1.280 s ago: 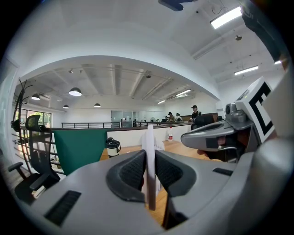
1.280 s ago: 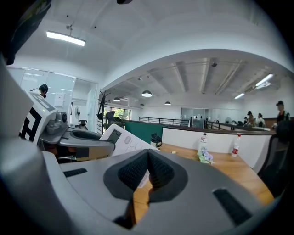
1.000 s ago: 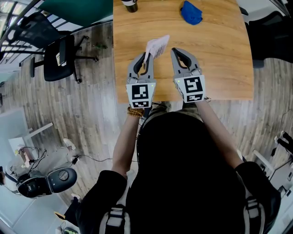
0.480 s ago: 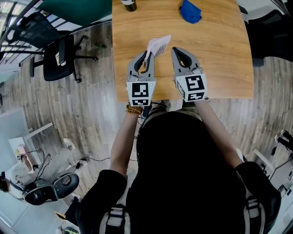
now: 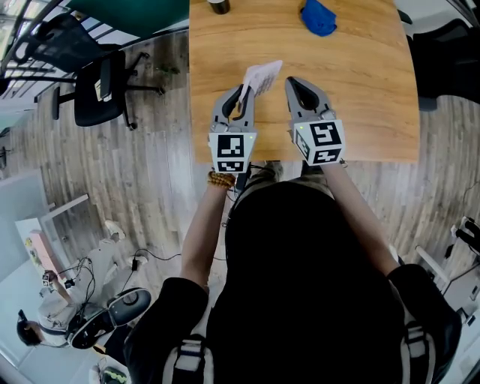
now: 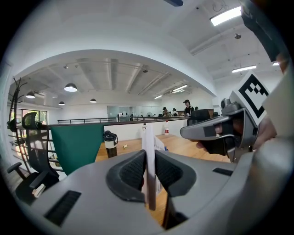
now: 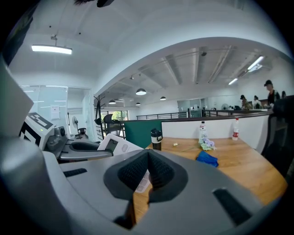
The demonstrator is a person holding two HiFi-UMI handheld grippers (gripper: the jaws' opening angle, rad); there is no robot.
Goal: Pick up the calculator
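The white calculator (image 5: 262,75) is held up above the wooden table (image 5: 360,97), pinched at its lower end by my left gripper (image 5: 242,93), which is shut on it. In the left gripper view the calculator (image 6: 149,151) stands edge-on between the two dark pads. In the right gripper view the calculator's face (image 7: 120,146) with its small display shows to the left. My right gripper (image 5: 293,82) hovers just to the right of the calculator. Its jaws are shut with nothing in them, and the pads (image 7: 158,170) meet in a point.
A blue cloth (image 5: 318,18) and a dark bottle (image 5: 218,6) sit at the table's far end. A black office chair (image 5: 101,86) stands on the floor to the left. The table's near edge (image 5: 300,160) lies just under both grippers.
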